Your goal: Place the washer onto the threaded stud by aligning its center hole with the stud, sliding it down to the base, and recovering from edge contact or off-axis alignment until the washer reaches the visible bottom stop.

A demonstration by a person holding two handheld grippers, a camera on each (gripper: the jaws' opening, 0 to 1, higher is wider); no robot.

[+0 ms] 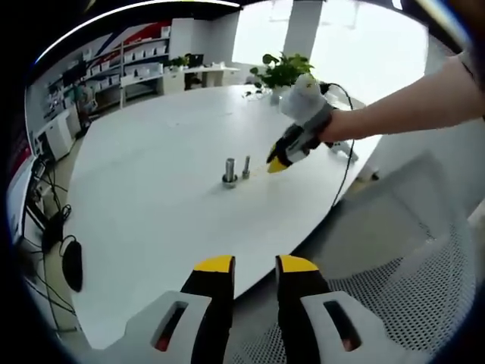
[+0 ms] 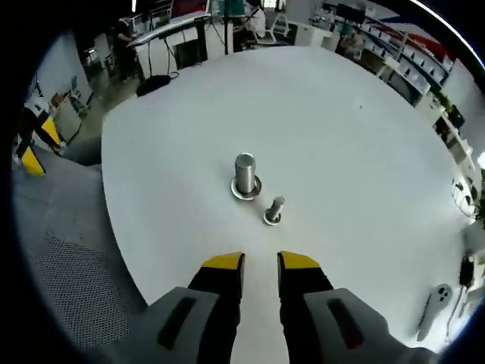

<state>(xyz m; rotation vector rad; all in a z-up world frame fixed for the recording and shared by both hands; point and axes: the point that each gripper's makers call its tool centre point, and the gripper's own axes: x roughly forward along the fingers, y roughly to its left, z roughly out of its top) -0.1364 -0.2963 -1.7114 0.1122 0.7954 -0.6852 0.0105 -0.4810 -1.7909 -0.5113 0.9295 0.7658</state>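
While your left gripper [image 1: 255, 265] hung low at the bottom centre of the left gripper view, its jaws stood slightly apart and held nothing, and your right gripper [image 2: 261, 263] sat the same way in its own view, a narrow gap and nothing between the tips. At mid-frame on the white table [image 2: 356, 152] stood the larger stud [image 2: 245, 174] with a washer [image 2: 246, 189] ringing its base, the smaller stud [image 2: 274, 208] just beside it toward lower right. Whether either stud's threads were exposed was too small to make out.
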